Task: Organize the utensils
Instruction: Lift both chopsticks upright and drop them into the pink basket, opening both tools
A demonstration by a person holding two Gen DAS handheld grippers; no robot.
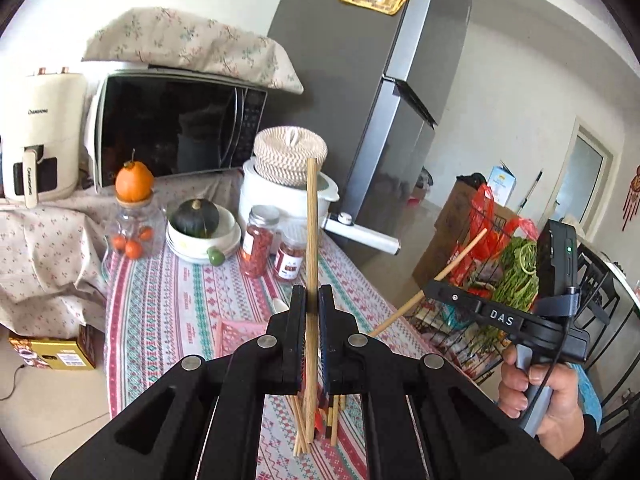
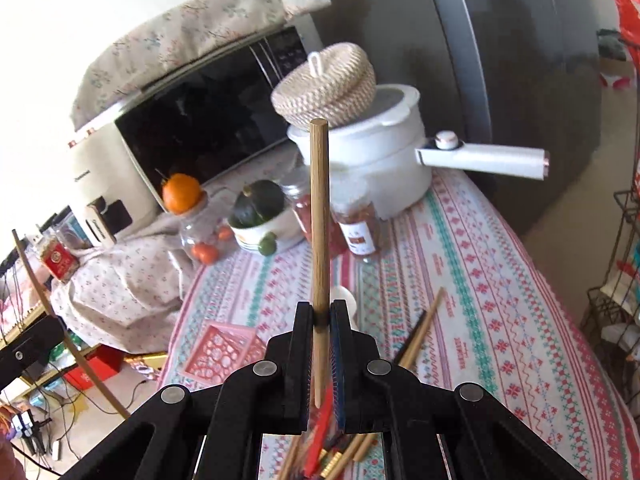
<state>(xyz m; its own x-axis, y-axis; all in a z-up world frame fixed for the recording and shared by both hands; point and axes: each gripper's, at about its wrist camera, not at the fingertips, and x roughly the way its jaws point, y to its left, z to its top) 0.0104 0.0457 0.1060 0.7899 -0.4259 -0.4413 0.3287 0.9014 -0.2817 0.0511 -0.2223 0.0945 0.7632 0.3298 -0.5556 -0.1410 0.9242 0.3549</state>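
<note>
Clamping one chopstick (image 1: 311, 248) (image 2: 320, 216) each, left claw (image 1: 311, 300) and right claw (image 2: 321, 314) (marked "DAS").

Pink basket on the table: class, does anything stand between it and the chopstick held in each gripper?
Nothing visible does. The left gripper and right gripper each hold a chopstick above the tablecloth, and the pink basket lies ahead, open.

"DAS" on right claw (image 1: 430, 294), "CHANGHONG" on air fryer (image 1: 40, 136)
</note>
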